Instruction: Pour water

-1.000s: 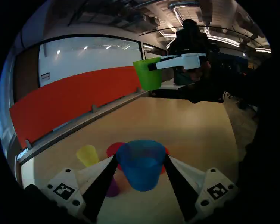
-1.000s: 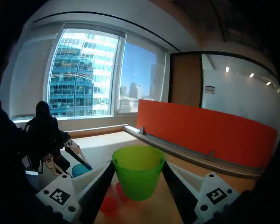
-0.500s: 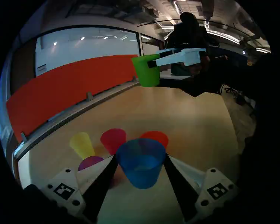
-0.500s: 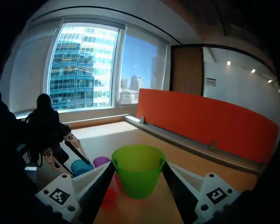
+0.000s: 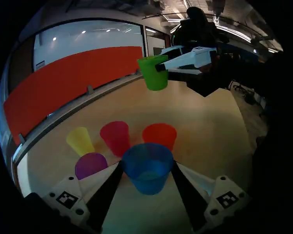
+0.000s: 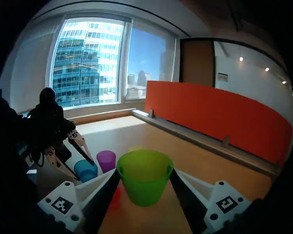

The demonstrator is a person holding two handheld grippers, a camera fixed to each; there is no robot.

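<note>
blue cup (image 5: 147, 177), clamped in left gripper (image 5: 147, 167), hangs over the near table (image 5: 201, 128); green cup (image 6: 145, 185), clamped in right gripper (image 6: 145, 171), sits high and far. advise bringing rims close, then tilting slowly.

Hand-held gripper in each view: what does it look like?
The left hand-held gripper and the right hand-held gripper look alike: two black, wedge-shaped fingers on white angular mounts, each mount bearing a square black-and-white marker and dark screws.

Bright window (image 6: 88, 66) daylight backlights a dim, fisheye-warped, edge-darkened scene.
</note>
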